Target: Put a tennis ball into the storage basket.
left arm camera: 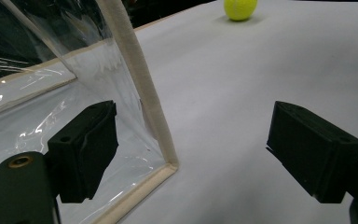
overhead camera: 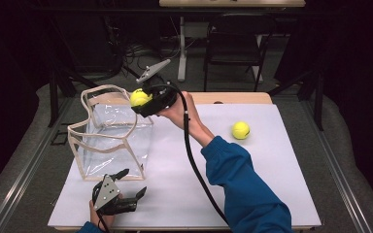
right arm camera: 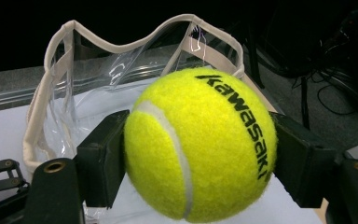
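Observation:
A clear plastic bag with beige trim stands open at the left of the white table sheet. My right gripper is shut on a yellow tennis ball and holds it above the bag's far right rim. In the right gripper view the ball sits between both jaws, with the bag behind it. A second tennis ball lies on the sheet to the right. My left gripper is open by the bag's near corner; the corner trim stands between its jaws, close to the left one.
Metal rails run along both sides of the table. A chair and a desk leg stand on the floor beyond the far edge, among cables. The right gripper's black cable trails across the sheet's middle. The second ball shows far off.

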`<state>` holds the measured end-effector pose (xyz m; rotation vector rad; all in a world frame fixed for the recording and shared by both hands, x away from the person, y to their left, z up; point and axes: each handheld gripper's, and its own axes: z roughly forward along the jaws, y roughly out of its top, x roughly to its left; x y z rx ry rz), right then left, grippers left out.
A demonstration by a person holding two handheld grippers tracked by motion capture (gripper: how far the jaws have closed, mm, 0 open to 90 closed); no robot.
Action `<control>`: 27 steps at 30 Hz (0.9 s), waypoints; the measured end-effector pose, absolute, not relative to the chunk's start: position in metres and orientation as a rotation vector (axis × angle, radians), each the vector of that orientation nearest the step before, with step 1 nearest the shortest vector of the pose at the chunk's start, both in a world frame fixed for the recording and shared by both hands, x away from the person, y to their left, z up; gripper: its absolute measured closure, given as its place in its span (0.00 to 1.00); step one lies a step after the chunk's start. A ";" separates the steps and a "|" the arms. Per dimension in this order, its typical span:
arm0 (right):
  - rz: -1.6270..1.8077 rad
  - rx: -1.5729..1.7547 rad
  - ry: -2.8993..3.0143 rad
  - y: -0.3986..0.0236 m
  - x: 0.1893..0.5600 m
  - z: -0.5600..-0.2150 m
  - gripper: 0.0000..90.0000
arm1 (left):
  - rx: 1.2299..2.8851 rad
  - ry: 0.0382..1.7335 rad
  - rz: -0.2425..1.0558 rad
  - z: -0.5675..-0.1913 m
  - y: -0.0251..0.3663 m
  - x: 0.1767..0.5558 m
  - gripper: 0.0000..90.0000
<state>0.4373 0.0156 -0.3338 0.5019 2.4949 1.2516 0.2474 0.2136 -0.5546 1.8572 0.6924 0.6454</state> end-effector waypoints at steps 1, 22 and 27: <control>1.256 0.501 2.492 0.016 0.437 -0.334 0.29 | 1.855 0.691 0.644 -0.555 0.214 0.247 0.18; 1.261 0.466 2.477 0.034 0.438 -0.329 0.29 | 1.847 0.693 0.636 -0.555 0.215 0.248 0.18; 1.249 0.457 2.492 0.041 0.439 -0.329 0.29 | 1.849 0.693 0.635 -0.555 0.215 0.248 0.18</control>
